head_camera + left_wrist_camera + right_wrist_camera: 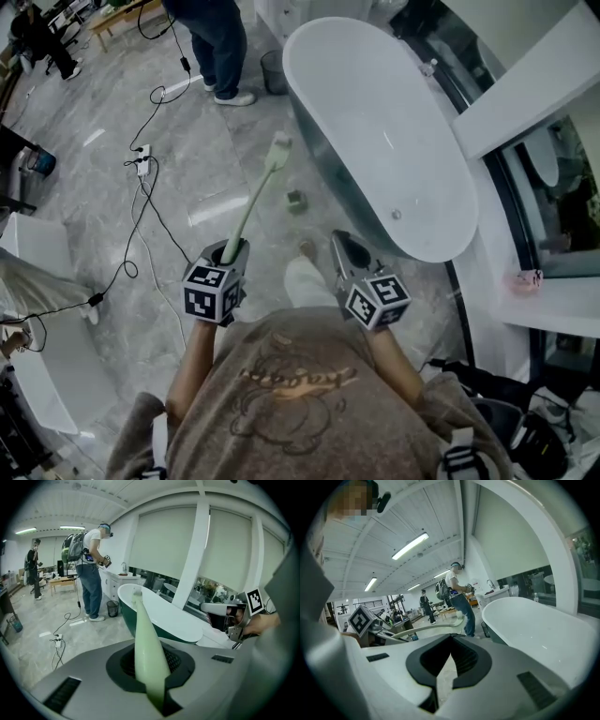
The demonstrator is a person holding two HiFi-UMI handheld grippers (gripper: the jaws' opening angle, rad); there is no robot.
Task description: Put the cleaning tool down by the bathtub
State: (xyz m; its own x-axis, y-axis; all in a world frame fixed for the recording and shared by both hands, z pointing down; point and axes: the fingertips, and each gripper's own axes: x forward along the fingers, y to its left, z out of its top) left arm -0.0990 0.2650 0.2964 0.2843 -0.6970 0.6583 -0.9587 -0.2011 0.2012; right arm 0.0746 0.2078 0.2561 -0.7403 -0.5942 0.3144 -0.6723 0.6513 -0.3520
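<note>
The left gripper [228,253] is clamped on the butt of the cleaning tool, a pale green long-handled brush [255,197]; its handle runs forward and slightly rightward away from the jaws, carried above the grey floor [202,183], and its head [279,150] ends just short of the tub's dark outer wall; a small green object [296,199] lies on the floor beneath that stretch; the right gripper [345,246] hovers beside it with jaws together and nothing between them, nearer the tub; the white freestanding bathtub [375,122] lies right of and ahead of both. Judged from this, the put-down falls to the left hand: lower the brush with its length along the tub's left flank.
</note>
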